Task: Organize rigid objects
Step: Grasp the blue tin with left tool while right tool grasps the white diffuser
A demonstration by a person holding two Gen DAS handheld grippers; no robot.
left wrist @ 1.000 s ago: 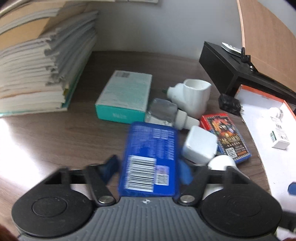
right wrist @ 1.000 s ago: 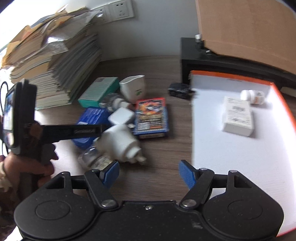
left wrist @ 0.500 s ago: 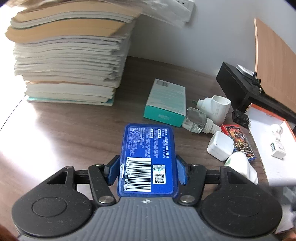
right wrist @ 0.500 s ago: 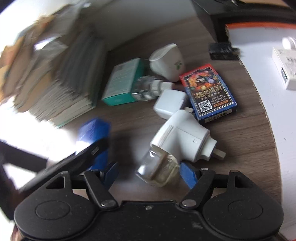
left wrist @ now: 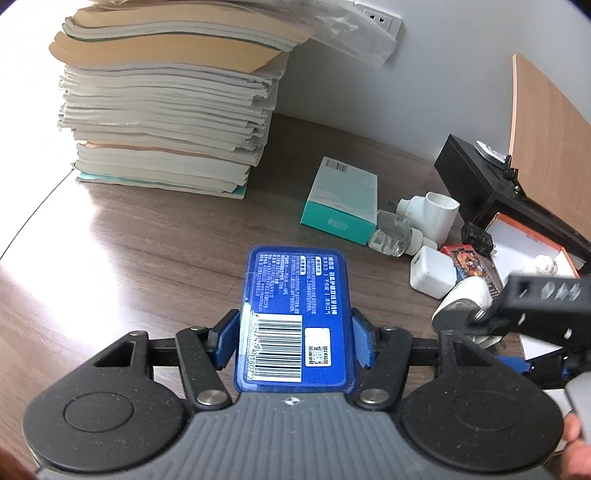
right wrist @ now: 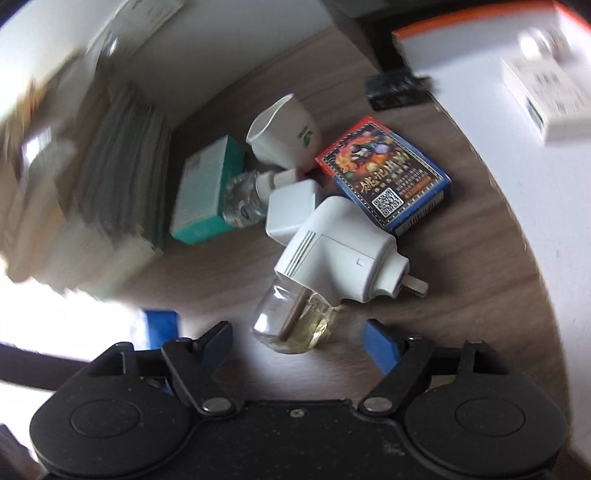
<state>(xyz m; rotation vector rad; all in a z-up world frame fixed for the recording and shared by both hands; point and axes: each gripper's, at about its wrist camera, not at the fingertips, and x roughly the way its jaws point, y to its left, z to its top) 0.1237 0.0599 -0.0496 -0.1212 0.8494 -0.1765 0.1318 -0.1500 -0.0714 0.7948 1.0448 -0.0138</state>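
A dark brown wood-grain surface (left wrist: 155, 236) fills the scene, its planks running roughly side to side in the left wrist view. Behind it stands a plain pale grey wall (left wrist: 436, 85) carrying a white socket plate (left wrist: 376, 18) near the top. A tall pile of books and papers (left wrist: 166, 110) sits against the wall on the left side of the surface. To the right, a black stand (left wrist: 476, 166) rests by the wall, with a light wooden board (left wrist: 546, 140) rising above it. Strong daylight comes from the left, washing out the near left edge of the surface and leaving a bright glare across the grain.
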